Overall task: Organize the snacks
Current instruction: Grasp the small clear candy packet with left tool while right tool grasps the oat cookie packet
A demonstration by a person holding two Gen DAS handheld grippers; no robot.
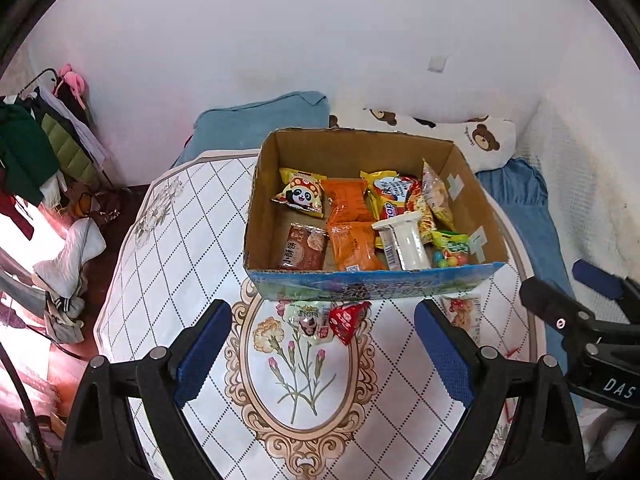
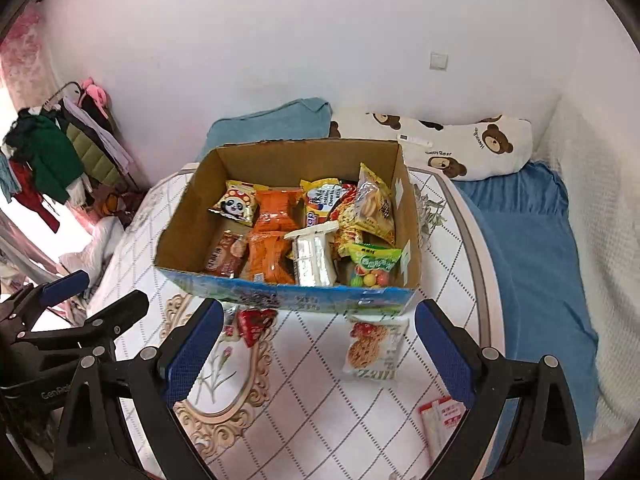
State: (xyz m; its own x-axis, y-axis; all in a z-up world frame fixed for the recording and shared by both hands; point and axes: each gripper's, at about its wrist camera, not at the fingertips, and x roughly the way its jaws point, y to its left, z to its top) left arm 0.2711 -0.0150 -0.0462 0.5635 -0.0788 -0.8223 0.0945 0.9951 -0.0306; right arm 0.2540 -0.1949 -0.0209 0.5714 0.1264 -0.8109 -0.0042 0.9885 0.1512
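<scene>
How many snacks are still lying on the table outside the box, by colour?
Red wrapper: 1
Pale green packet: 1
White cookie packet: 1
White-and-red packet: 1
Total: 4

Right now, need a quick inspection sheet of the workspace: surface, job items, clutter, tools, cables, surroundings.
Surface: round table with a floral, diamond-print cover.
Job's things: cardboard box holding many snack packs. Still out on the table: cookie pack, red wrapped candy, pale packet beside the candy, red-white packet near the edge.
Clutter: nothing seen beyond the snacks.
Tools: left tool open, empty; right tool open, empty; both short of the box.
Cables: dark cord at far left, off the table.
Surroundings: bed with bear pillow, blue blanket, clothes rack.
</scene>
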